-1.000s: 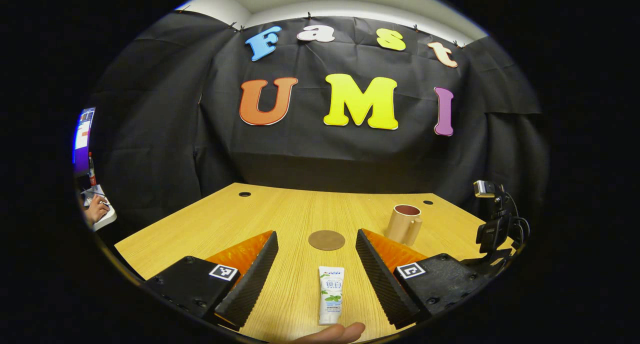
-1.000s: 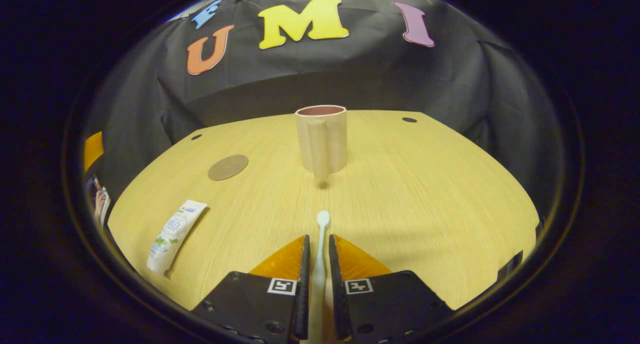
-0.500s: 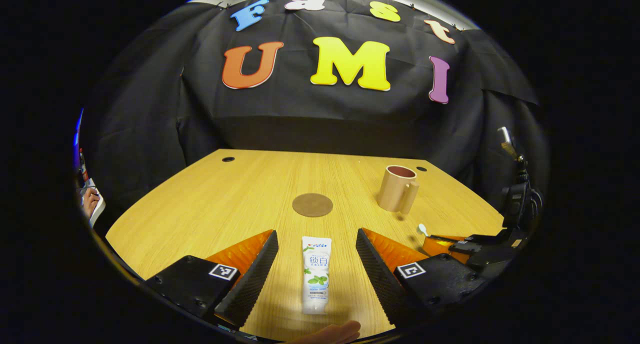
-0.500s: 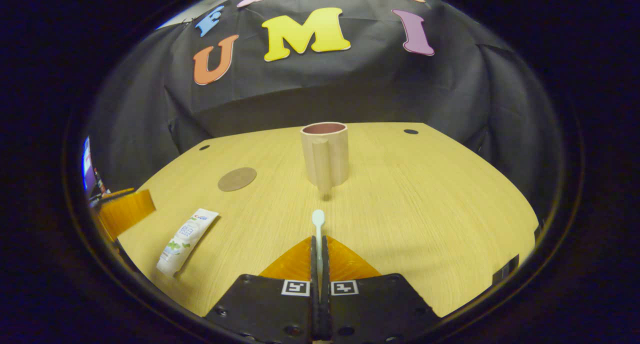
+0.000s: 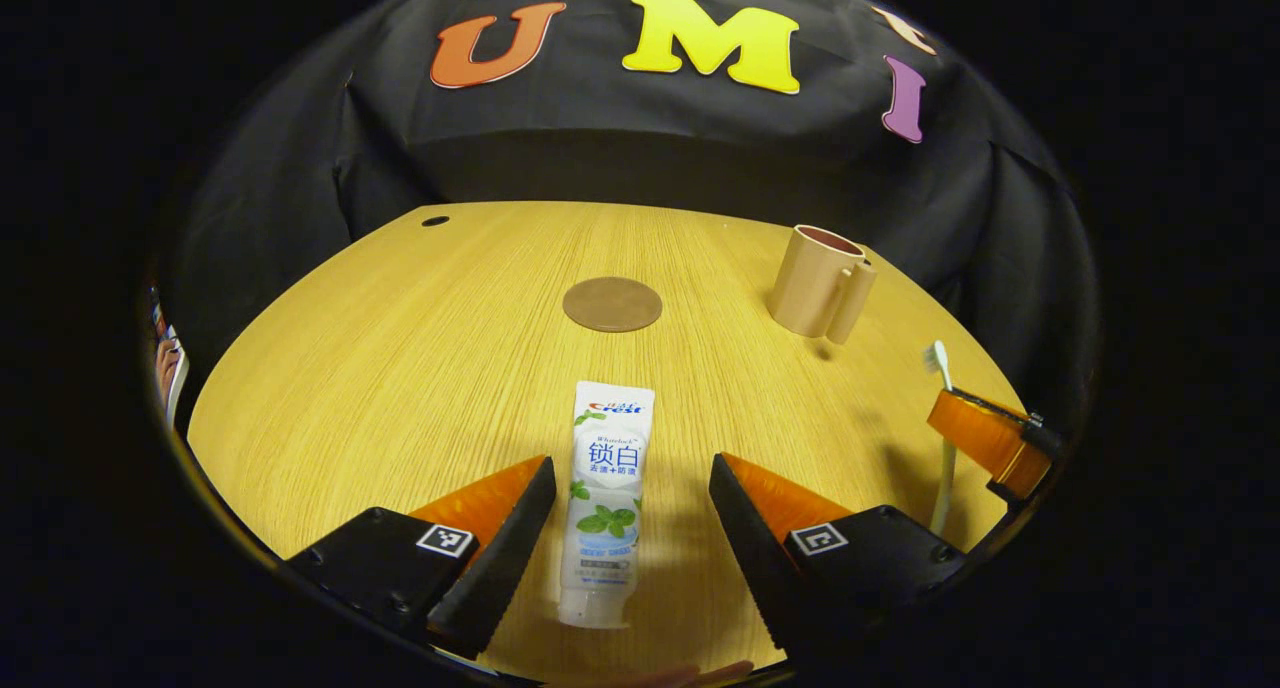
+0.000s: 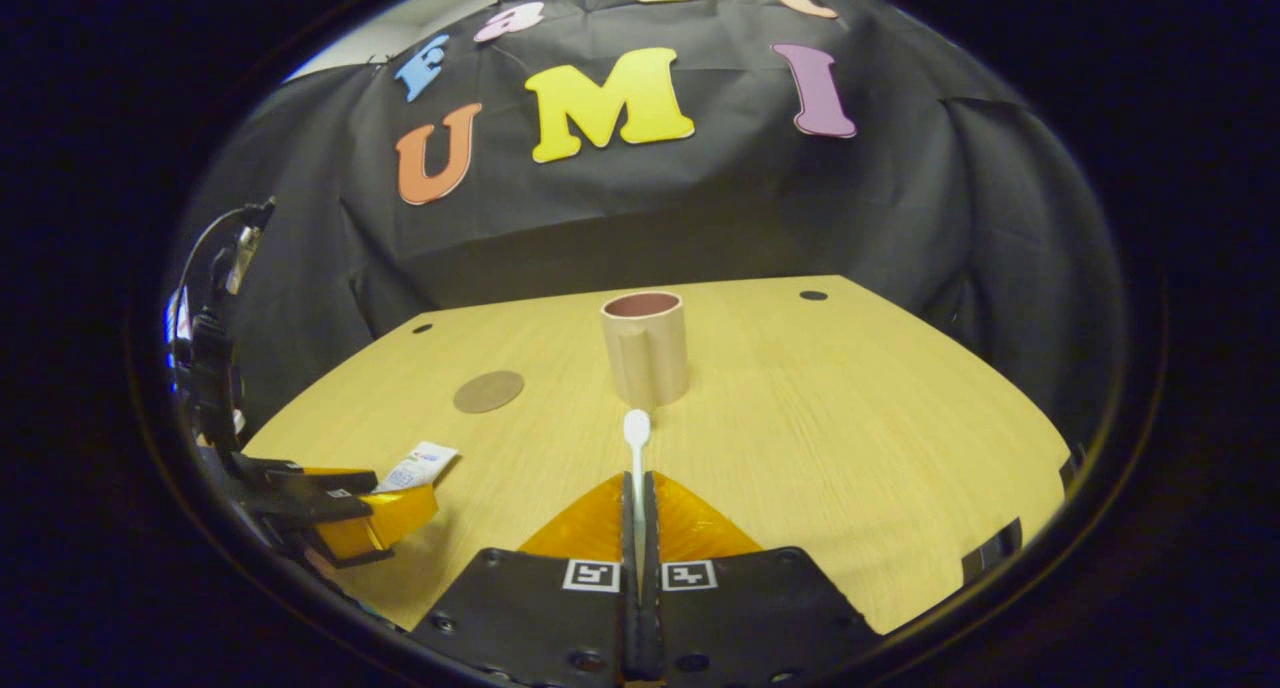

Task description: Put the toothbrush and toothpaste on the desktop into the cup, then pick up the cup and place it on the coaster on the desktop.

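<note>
A white toothpaste tube point(image 5: 608, 488) lies flat on the wooden desk, lengthwise between the fingers of my open left gripper point(image 5: 632, 478), which straddles its lower half without touching it. My right gripper point(image 6: 637, 483) is shut on the white toothbrush point(image 6: 636, 438), whose head sticks out forward, lifted off the desk. In the left gripper view the toothbrush point(image 5: 941, 368) stands up out of the right gripper point(image 5: 985, 438) at the right edge. The tan cup point(image 6: 646, 348) with its handle stands straight ahead of the toothbrush head. The round brown coaster point(image 5: 612, 304) lies beyond the tube.
The wooden desk point(image 6: 860, 418) has small round holes near its back corners point(image 6: 813, 295). Black cloth walls close the back and sides. In the right gripper view the left gripper point(image 6: 340, 513) sits low at the left over the toothpaste tube point(image 6: 418, 465).
My left gripper has come forward and down so its open fingers now flank the toothpaste. My right gripper closed on the toothbrush and has lifted it off the desk.
</note>
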A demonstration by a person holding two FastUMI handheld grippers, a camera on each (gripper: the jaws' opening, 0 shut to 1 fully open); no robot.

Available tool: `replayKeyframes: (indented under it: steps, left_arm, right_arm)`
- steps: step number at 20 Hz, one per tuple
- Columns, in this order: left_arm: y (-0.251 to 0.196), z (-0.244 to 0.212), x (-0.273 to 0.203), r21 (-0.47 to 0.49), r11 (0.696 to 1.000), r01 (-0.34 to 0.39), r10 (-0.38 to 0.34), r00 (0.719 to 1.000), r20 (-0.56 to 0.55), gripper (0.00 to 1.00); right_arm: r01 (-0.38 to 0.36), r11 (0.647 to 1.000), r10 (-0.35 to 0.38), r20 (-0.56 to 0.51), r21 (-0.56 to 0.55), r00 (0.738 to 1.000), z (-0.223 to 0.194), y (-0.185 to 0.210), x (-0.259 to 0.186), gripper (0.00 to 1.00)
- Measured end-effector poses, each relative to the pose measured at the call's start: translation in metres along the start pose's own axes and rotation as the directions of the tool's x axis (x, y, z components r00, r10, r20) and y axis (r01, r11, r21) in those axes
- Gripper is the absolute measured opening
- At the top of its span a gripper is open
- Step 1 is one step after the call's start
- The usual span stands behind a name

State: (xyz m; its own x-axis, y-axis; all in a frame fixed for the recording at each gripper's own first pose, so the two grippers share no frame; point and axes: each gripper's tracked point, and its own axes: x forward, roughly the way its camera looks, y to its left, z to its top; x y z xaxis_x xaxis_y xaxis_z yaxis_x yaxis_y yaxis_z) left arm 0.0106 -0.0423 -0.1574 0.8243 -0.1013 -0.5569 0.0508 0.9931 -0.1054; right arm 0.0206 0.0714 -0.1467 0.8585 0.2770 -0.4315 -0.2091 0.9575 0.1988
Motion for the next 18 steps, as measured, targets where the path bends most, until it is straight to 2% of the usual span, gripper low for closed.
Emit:
replayKeyframes:
  steps: [4, 7, 8, 9, 12, 13, 17, 18]
  left_arm:
    - [0.006, 0.000, 0.007, -0.007, 1.000, -0.023, 0.023, 1.000, -0.010, 0.96]
    - [0.008, 0.002, 0.008, 0.012, 0.999, -0.047, 0.047, 0.999, -0.004, 0.86]
    - [0.008, 0.002, 0.009, 0.019, 0.998, -0.053, 0.053, 0.999, 0.003, 0.92]
    - [0.009, 0.002, 0.010, 0.023, 0.998, -0.062, 0.062, 0.998, 0.005, 0.83]
    - [0.009, 0.003, 0.010, 0.021, 0.998, -0.056, 0.055, 0.998, 0.017, 0.74]
    - [0.009, 0.003, 0.010, 0.018, 0.998, -0.056, 0.056, 0.998, 0.015, 0.75]
    - [0.016, 0.004, 0.012, 0.001, 0.998, -0.065, 0.065, 0.998, 0.024, 0.52]
    - [0.015, 0.004, 0.010, -0.002, 0.998, -0.064, 0.064, 0.998, 0.026, 0.51]
  right_arm:
    - [0.015, 0.999, -0.013, 0.056, -0.043, 0.998, 0.013, 0.000, -0.009, 0.00]
    - [0.028, 0.997, -0.020, 0.117, -0.069, 0.993, 0.030, 0.004, -0.019, 0.00]
    - [0.031, 0.997, -0.020, 0.135, -0.076, 0.991, 0.036, 0.006, -0.023, 0.00]
    - [0.028, 0.997, -0.016, 0.149, -0.078, 0.989, 0.040, 0.009, -0.027, 0.00]
    - [0.049, 0.997, -0.033, 0.230, -0.067, 0.973, 0.064, 0.008, -0.037, 0.00]
    - [0.059, 0.996, -0.040, 0.249, -0.069, 0.968, 0.068, 0.006, -0.039, 0.00]
    - [0.052, 0.996, -0.029, 0.292, -0.071, 0.956, 0.089, 0.008, -0.045, 0.01]
    - [0.051, 0.995, -0.022, 0.309, -0.084, 0.951, 0.097, 0.009, -0.045, 0.00]
